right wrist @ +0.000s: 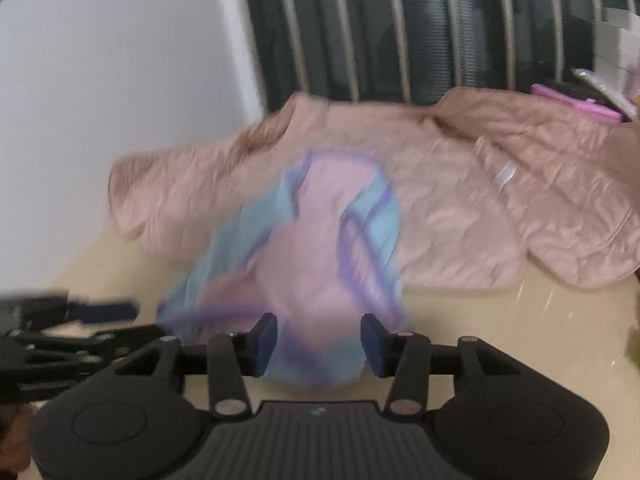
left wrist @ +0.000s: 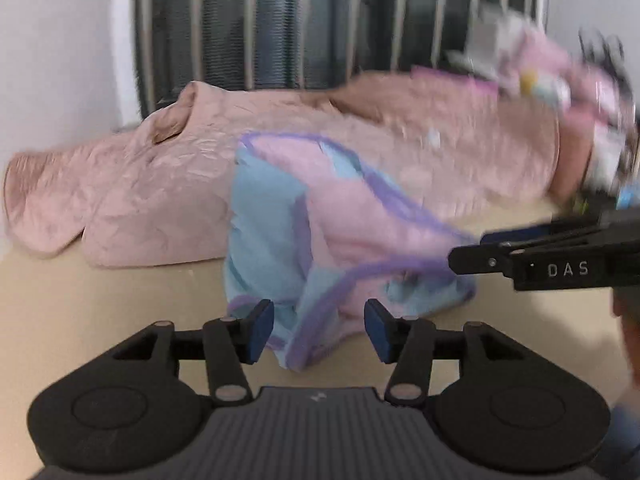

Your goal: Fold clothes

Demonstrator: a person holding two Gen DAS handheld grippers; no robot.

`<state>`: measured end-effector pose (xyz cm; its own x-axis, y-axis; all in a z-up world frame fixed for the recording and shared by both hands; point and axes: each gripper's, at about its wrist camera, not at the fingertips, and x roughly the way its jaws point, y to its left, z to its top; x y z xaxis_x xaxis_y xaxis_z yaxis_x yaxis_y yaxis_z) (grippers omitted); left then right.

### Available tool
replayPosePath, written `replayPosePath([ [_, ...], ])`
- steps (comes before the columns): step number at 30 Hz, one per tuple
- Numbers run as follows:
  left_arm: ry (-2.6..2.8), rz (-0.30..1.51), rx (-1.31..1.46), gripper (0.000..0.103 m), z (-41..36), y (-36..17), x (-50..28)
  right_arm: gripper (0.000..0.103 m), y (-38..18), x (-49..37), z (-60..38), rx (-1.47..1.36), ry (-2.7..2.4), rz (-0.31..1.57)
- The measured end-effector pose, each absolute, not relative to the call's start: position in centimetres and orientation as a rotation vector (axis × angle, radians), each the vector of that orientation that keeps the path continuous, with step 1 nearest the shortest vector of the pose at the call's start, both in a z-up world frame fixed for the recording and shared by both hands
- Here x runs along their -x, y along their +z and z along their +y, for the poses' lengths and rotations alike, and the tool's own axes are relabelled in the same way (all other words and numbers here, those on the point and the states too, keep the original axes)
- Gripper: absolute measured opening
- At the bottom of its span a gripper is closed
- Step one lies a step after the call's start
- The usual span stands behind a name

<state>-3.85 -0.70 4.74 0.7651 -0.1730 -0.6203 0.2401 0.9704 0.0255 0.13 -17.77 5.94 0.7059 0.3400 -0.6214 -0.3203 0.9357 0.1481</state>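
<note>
The small garment (left wrist: pixel 320 220), pink and light blue with purple trim, is seen crumpled on the beige counter (left wrist: pixel 100 320) in the left wrist view, its far part lying over a spread pink jacket (left wrist: pixel 160 184). The left gripper (left wrist: pixel 319 330) is held with its pads apart, the garment's near hem lying between them, unclamped. The right gripper (left wrist: pixel 476 256) enters from the right at the garment's edge; its state cannot be told here.

In the right wrist view, the garment (right wrist: pixel 316 240) is blurred. The right gripper (right wrist: pixel 319 344) is spread apart around its near edge. The left gripper (right wrist: pixel 108 312) is seen at the left.
</note>
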Motion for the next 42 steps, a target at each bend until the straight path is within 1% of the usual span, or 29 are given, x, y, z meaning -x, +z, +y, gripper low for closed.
replayPosePath([
  [1,-0.234,0.668,-0.122,0.059,-1.3,4.4,3.6,0.043,5.7,0.2,-17.0,-0.001,0.366,0.693],
  [2,-0.239,0.679,-0.121,0.06,-1.5,4.0,3.2,0.043,5.5,0.4,-16.4,0.029,0.364,0.688],
  [3,-0.225,0.696,-0.116,0.056,-1.2,3.4,3.0,0.043,5.4,0.5,-15.9,0.058,0.358,0.68],
  [4,-0.21,0.713,-0.109,0.048,-0.9,2.9,2.8,0.042,5.2,0.5,-15.4,0.087,0.352,0.672],
  [5,-0.193,0.728,-0.094,0.021,-0.6,2.7,2.5,0.041,5.1,0.7,-15.0,0.11,0.345,0.663],
  [6,-0.19,0.73,-0.072,0.011,-0.2,2.7,2.5,0.041,5.2,1.0,-15.0,0.12,0.335,0.652],
  [7,-0.189,0.724,-0.049,0.011,0.3,2.9,2.9,0.029,5.3,1.3,-15.0,0.13,0.325,0.642],
  [8,-0.186,0.709,-0.035,0.011,0.9,3.3,3.2,0.013,5.3,1.6,-14.9,0.139,0.315,0.632],
  [9,-0.179,0.687,-0.041,0.011,1.3,3.7,3.6,0.01,5.4,2.0,-14.9,0.149,0.304,0.622],
  [10,-0.171,0.667,-0.049,0.011,1.7,4.0,3.9,0.009,5.5,2.3,-14.9,0.159,0.294,0.611],
  [11,-0.156,0.658,-0.066,0.011,1.8,4.2,4.1,0.006,5.5,2.6,-14.8,0.168,0.284,0.601],
  [13,-0.136,0.649,-0.102,0.014,1.7,4.4,4.5,0.005,5.7,3.3,-14.8,0.187,0.263,0.58],
  [14,-0.123,0.645,-0.122,0.019,1.6,4.4,4.7,0.005,5.7,3.6,-14.8,0.197,0.253,0.57],
  [15,-0.113,0.646,-0.143,0.028,1.3,4.3,4.8,0.004,5.8,3.9,-14.7,0.206,0.243,0.559],
  [16,-0.105,0.644,-0.169,0.034,0.9,4.3,4.9,0.004,5.9,4.2,-14.7,0.216,0.233,0.549],
  [17,-0.1,0.636,-0.201,0.042,0.4,4.2,4.9,0.004,5.9,4.5,-14.7,0.225,0.223,0.538],
  [18,-0.101,0.627,-0.231,0.044,-0.2,4.1,5.0,0.004,6.0,4.9,-14.7,0.233,0.216,0.529],
  [23,-0.104,0.592,-0.357,0.044,-2.8,3.4,5.3,0.004,7.2,7.5,-15.0,0.255,0.221,0.488],
  [27,-0.103,0.569,-0.333,0.044,-2.2,3.7,5.7,0.004,8.2,9.6,-15.2,0.272,0.225,0.455],
  [29,-0.077,0.54,-0.339,0.043,-1.6,4.0,6.1,0.004,8.3,10.0,-15.5,0.268,0.227,0.455],
  [31,-0.049,0.531,-0.356,0.04,-1.2,4.2,6.3,0.004,8.1,10.0,-15.6,0.264,0.222,0.468],
  [34,-0.061,0.565,-0.333,0.024,-0.4,4.0,6.4,0.004,7.1,9.7,-15.6,0.267,0.213,0.497],
  [35,-0.075,0.589,-0.313,0.014,-0.1,3.8,6.4,0.004,6.6,9.6,-15.6,0.27,0.211,0.508],
  [36,-0.084,0.607,-0.292,0.006,0.2,3.5,6.3,0.004,6.1,9.4,-15.5,0.279,0.209,0.521],
  [38,-0.092,0.62,-0.262,0.004,0.6,3.2,6.4,0.005,5.0,9.2,-15.2,0.301,0.189,0.542],
  [39,-0.091,0.61,-0.258,0.003,0.6,3.4,6.6,0.008,4.5,9.1,-15.1,0.312,0.179,0.55],
  [42,-0.098,0.572,-0.249,0.003,0.2,4.3,7.4,0.021,3.4,9.4,-14.6,0.33,0.18,0.548],
])
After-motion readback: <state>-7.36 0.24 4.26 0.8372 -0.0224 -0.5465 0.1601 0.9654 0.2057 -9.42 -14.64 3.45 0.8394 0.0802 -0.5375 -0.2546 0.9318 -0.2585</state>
